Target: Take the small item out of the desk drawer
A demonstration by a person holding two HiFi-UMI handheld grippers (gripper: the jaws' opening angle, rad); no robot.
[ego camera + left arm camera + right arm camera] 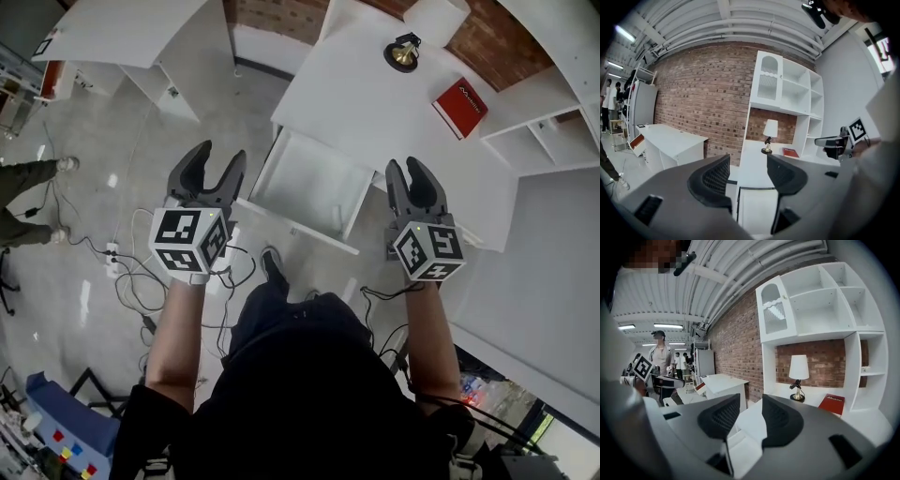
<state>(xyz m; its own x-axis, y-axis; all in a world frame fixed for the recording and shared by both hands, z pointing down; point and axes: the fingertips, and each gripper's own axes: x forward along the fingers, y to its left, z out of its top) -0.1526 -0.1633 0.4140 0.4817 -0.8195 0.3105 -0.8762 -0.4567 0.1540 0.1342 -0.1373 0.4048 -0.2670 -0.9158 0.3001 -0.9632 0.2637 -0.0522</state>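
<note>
The white desk (375,112) has its drawer (309,183) pulled out toward me, and its white inside shows no small item from here. My left gripper (220,157) hovers over the floor just left of the drawer, jaws apart and empty. To the drawer's right, my right gripper (406,169) is held over the desk's front edge, also open with nothing between its fingers. In the left gripper view, the drawer (754,211) lies below the open left gripper (747,176). In the right gripper view, the drawer (745,448) shows under the open right gripper (751,420).
A small lamp (403,52) and a red book (459,106) sit at the back of the desk. White shelving (553,122) stands to the right, another white desk (122,33) to the far left. Cables (131,272) lie on the floor. People (661,355) stand far off.
</note>
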